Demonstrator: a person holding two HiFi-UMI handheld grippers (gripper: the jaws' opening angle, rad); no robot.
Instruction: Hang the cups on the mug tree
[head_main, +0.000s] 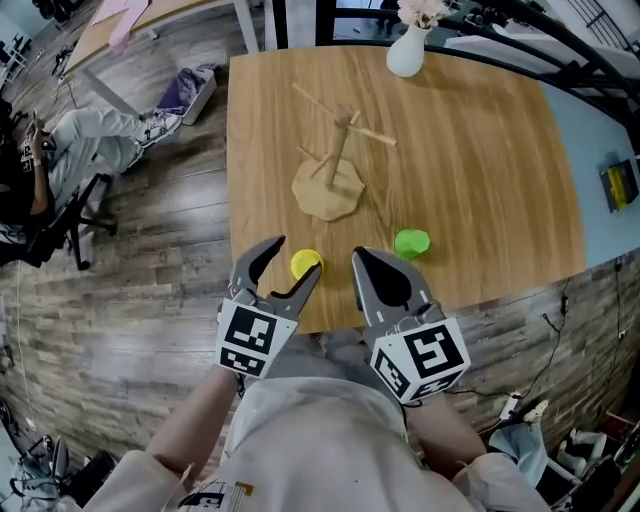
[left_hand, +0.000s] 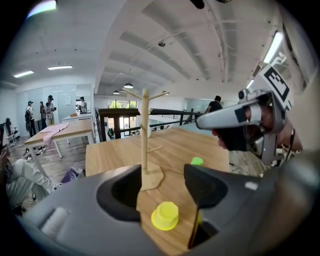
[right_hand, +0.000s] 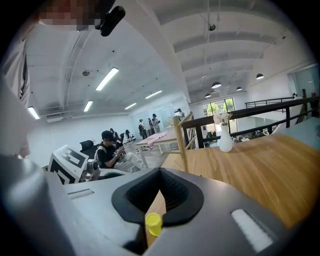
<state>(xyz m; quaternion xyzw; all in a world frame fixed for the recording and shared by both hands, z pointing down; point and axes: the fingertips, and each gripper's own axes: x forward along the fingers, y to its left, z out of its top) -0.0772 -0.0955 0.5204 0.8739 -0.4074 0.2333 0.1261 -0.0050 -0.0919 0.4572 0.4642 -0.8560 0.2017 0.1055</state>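
- Low in the middle of the head view, the left gripper (head_main: 292, 257) hangs over the near edge of the desk (head_main: 480, 150), its fingers spread wide and gripping nothing.
- Between and just beyond those fingers sits the yellow cup (left_hand: 165, 216), standing on the wood and not yet touched.
- Beside it, the right gripper (head_main: 360, 258) has its fingers pressed together and empty; the green cup (head_main: 411, 242) stands just past it, lower right of centre.
- Further up the frame stands the mug tree (head_main: 340, 150), its pegs bare, with a white vase (head_main: 405, 52) at the far edge.
- To my eye the step in hand is picking up the yellow cup. I would keep the fingers wide until they straddle its body, then close squarely across it.
- I cannot make out a handle from here. It needs finding first, so the grip leaves it free for a peg.
- A skewed pinch could tip or push the cup toward the desk edge.
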